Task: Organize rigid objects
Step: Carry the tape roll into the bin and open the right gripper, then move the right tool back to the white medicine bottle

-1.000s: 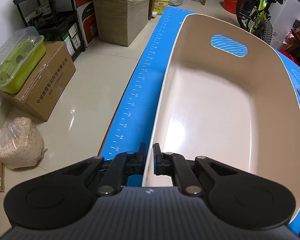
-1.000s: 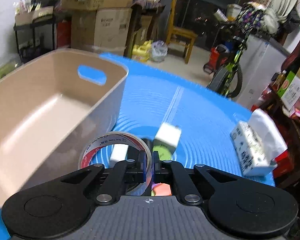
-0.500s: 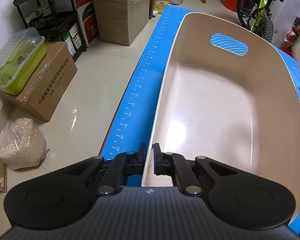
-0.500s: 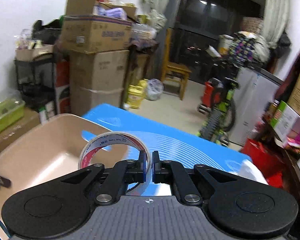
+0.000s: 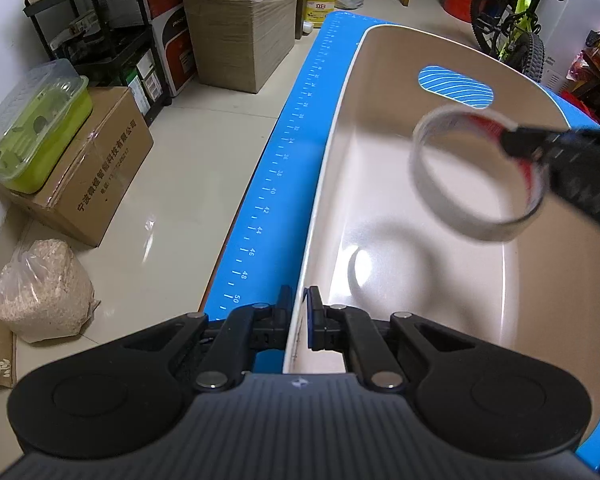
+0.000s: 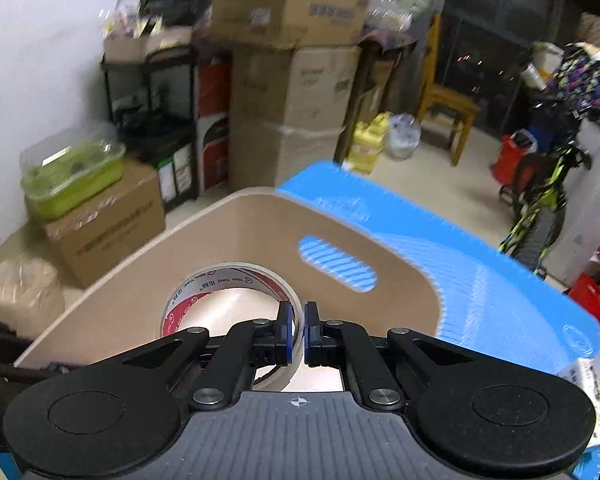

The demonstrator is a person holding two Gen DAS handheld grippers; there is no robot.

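Note:
A beige plastic bin [image 5: 460,280] with a handle slot stands on the blue mat [image 5: 276,184]. My left gripper [image 5: 299,322] is shut on the bin's near rim. My right gripper [image 6: 297,334] is shut on the wall of a clear tape roll [image 6: 204,284] with a red and white core. In the left wrist view the tape roll [image 5: 476,172] hangs above the bin's inside, with the right gripper [image 5: 516,144] coming in from the right. The bin [image 6: 148,300] holds nothing else that I can see.
Left of the mat the floor holds a cardboard box [image 5: 96,164] with a green container [image 5: 36,136] on it and a bag of grain [image 5: 40,292]. Stacked boxes [image 6: 292,80], a shelf, a chair and a bicycle [image 5: 516,28] stand behind. A white packet [image 6: 596,376] lies at the mat's right.
My right gripper has carried the tape roll left from the mat to above the bin, and it now shows in the left wrist view. My left gripper has kept its hold on the rim.

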